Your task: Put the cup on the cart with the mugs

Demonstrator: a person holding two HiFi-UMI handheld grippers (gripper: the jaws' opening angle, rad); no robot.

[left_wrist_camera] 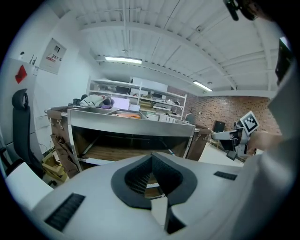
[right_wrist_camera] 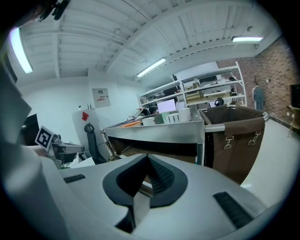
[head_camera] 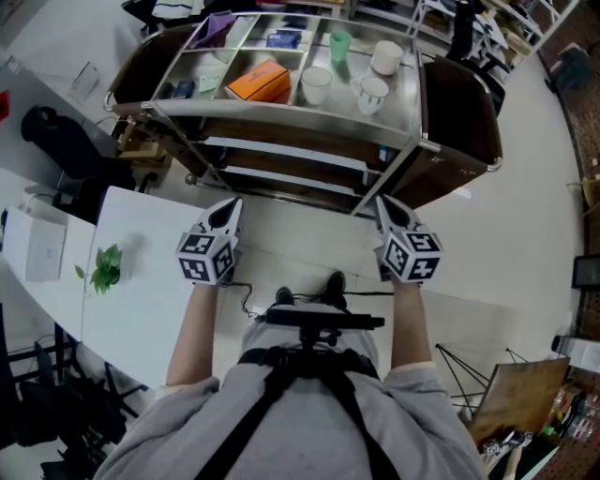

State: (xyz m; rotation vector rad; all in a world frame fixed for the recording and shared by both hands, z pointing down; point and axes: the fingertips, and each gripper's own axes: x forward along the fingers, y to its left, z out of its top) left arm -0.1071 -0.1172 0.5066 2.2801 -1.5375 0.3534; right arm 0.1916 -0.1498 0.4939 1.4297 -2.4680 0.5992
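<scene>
Cart (head_camera: 309, 114): silver metal tray and frame, dark brown cloth bags at both ends.

On tray: mint-green cup (head_camera: 339, 44), white mugs (head_camera: 316, 84), orange box (head_camera: 259, 82), purple item (head_camera: 217, 28), blue packet (head_camera: 281, 39).

Left gripper (head_camera: 231, 206), right gripper (head_camera: 383, 205): pale grey shells, black ribbed pads, cubes patterned with black-and-white square markers.

Shirt (head_camera: 281, 431): grey, crossed by black straps.

Table (head_camera: 150, 291): white, small green sprig (head_camera: 105, 267) on it.

Floor (head_camera: 525, 206): pale, off-white.

Brick wall (left_wrist_camera: 220, 110): reddish-brown.
</scene>
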